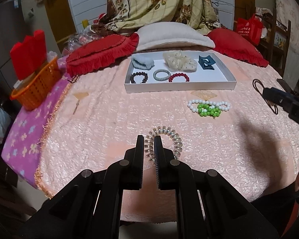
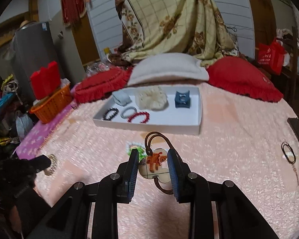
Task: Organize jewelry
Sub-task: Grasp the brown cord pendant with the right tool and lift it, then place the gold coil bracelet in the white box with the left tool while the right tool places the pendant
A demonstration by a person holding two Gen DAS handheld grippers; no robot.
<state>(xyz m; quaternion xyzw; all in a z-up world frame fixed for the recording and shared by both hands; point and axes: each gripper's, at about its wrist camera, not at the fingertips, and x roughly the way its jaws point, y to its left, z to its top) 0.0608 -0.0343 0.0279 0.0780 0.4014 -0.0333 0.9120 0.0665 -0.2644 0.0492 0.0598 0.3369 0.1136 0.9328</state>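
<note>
Left wrist: pink bedspread [image 1: 113,119], red pillows [image 1: 101,53] behind.

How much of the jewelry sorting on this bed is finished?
Roughly halfway. Six pieces already lie in the white cardboard tray, among them a red bead bracelet. In hand: the left gripper grips a clear spiral hair tie; the right gripper grips a brown-corded cartoon charm. Still on the bedspread: white and green bead bracelets and a black hair elastic.
</note>
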